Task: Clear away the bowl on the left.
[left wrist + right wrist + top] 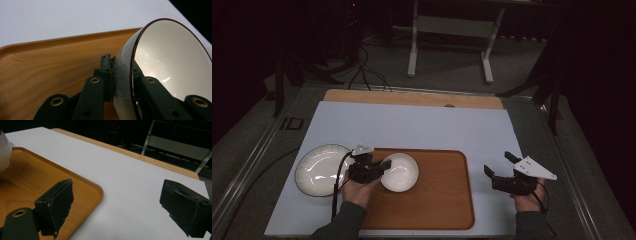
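Our left gripper (382,167) clamps the rim of the white bowl (400,171) over the wooden tray (437,200), the plate (319,169) at its nine o'clock. Our right gripper (501,167), at the tray's three o'clock, gapes wide, holding nothing.

Dark room, grey floor (447,65), white stand (452,30)

The bowl (401,172) was round and white inside, with a dark outer wall and a thin dark-red rim, and it was empty. It sat over the left part of the wooden tray (437,200), its near-left rim pinched between the jaws of the left gripper (382,167), one jaw inside and one outside. In the left gripper view the bowl (170,62) appeared tilted, its glossy inside catching small highlights.
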{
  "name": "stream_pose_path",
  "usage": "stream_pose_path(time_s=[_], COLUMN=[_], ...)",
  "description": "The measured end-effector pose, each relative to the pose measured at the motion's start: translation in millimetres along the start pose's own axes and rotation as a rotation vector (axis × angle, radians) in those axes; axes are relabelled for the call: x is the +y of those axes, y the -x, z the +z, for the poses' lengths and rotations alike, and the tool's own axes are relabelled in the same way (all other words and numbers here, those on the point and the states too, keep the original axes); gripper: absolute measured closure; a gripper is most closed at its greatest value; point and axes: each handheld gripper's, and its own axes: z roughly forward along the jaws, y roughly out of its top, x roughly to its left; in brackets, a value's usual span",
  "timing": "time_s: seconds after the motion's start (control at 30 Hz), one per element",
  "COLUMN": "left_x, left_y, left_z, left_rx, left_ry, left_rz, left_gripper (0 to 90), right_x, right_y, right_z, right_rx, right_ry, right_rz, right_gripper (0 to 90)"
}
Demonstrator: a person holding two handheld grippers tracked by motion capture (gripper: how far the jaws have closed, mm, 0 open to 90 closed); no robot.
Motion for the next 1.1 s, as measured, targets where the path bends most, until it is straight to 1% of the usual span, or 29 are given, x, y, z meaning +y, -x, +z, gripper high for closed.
stream_pose_path(time_s=[0.1, 0.23, 0.33, 0.43, 0.53, 0.67, 0.83, 0.9, 1.1], left_x=[-1.6, -4.8, -8.4, -10.4, -11.8, -14.5, -17.3, -18.5, -19.3], left_y=[2.1, 3.5, 4.2, 6.4, 8.4, 10.4, 10.5, 10.3, 13.2], left_z=[4.4, 9.5, 14.5, 18.4, 21.4, 25.5, 27.9, 29.2, 29.4], left_rx=[-0.007, 0.0, -0.001, 0.0, -0.009, -0.007, -0.024, -0.037, 0.0], left_ry=[-0.011, -0.029, -0.042, -0.057, -0.067, -0.084, -0.083, -0.088, -0.094], left_rz=[0.004, 0.007, -0.006, 0.002, 0.004, 0.007, -0.017, -0.029, -0.013], left_gripper=[80.8, 80.8, 80.8, 80.8, 80.8, 80.7, 80.5, 80.6, 80.8], right_x=[-0.1, -0.2, 0.0, 0.0, -0.1, -0.1, -0.1, -0.2, -0.1], right_y=[0.3, 0.6, 0.3, 0.5, 0.5, 0.5, 0.4, 0.5, 0.5], right_z=[0.0, 0.0, -0.3, -0.4, -0.1, -0.2, -0.2, -0.1, -0.3], right_rx=[0.0, 0.0, 0.0, -0.001, 0.0, 0.001, 0.0, 0.001, -0.001], right_ry=[0.001, 0.002, 0.002, 0.002, 0.002, 0.002, 0.002, 0.001, 0.002], right_rz=[0.0, 0.002, 0.001, 0.003, 0.002, 0.002, 0.003, 0.003, 0.004], right_gripper=[11.3, 11.3, 11.3, 11.3, 11.3, 11.3, 11.3, 11.3, 11.3])
